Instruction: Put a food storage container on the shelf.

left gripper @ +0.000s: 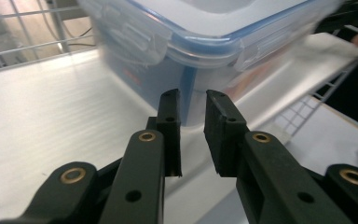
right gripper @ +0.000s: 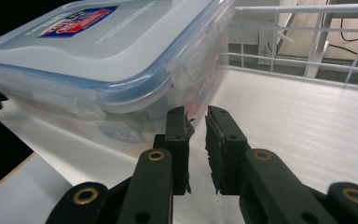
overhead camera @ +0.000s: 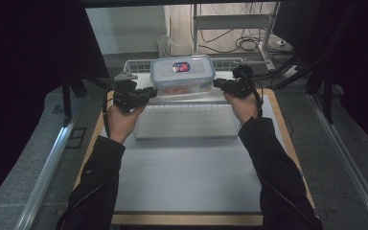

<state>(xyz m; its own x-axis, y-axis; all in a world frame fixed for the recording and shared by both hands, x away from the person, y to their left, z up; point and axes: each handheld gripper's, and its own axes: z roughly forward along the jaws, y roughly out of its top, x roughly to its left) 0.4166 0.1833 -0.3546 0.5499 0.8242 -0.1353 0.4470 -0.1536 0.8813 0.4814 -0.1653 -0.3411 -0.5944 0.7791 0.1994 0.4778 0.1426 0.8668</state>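
Lidded plastic container (overhead camera: 182,75) was up between both grippers, over the wire basket (overhead camera: 135,64). L gripper (overhead camera: 146,94) & R gripper (overhead camera: 222,84) had jaws nearly together, pressing its sides, nothing clamped. Prob. stiff, slick, fairly light w/ contents; best held under the lid rim.

Two forearms in dark sleeves reach forward from the bottom of the high view, angled slightly inward. The left hand (overhead camera: 120,119) grips the left tool (overhead camera: 149,92), whose jaws point right toward the centre. The right hand (overhead camera: 242,106) grips the right tool (overhead camera: 219,84), whose jaws point left, facing the other. Both tools are raised to about the same height. In each gripper view, the two black jaws stand nearly together, with a narrow gap between them.
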